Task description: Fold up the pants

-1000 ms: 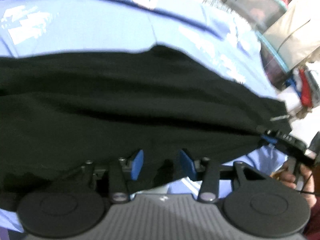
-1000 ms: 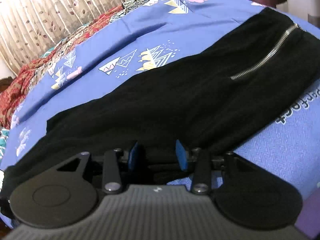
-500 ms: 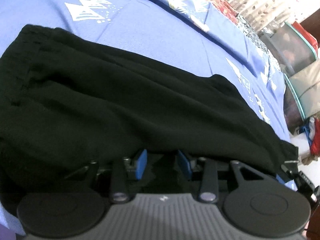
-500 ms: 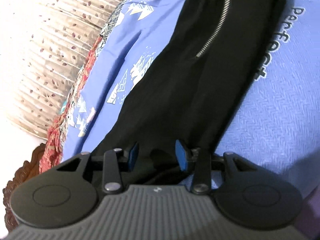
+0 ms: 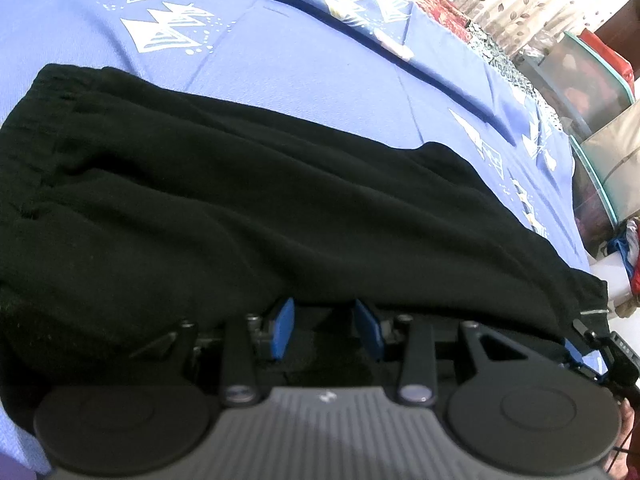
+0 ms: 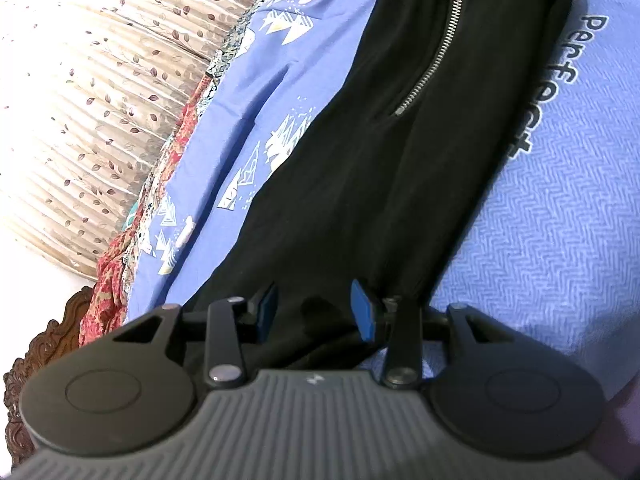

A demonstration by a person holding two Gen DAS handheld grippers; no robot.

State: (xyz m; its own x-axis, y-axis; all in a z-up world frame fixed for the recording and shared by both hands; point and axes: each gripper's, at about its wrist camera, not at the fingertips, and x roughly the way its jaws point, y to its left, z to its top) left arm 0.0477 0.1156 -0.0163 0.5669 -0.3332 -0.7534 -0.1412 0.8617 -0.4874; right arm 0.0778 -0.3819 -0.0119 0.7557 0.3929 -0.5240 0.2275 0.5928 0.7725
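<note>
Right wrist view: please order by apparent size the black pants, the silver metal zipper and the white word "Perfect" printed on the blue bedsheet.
1. black pants, largest by far.
2 and 3. white word "Perfect" and silver metal zipper: similar length in this view, both cut at the top edge, so not ranked.

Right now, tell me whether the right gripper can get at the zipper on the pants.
Probably yes: the zipper lies exposed on top of the pants, ahead of the right gripper, with nothing over it, though black cloth sits between its fingers.

Premises are a domestic bedroom. A bed is covered by a blue printed bedsheet (image 5: 304, 64) with a carved wooden headboard (image 6: 44, 344) at its end. Leaf-patterned curtains (image 6: 92, 80) hang behind it, and lidded plastic storage bins (image 5: 580, 80) stand alongside.
</note>
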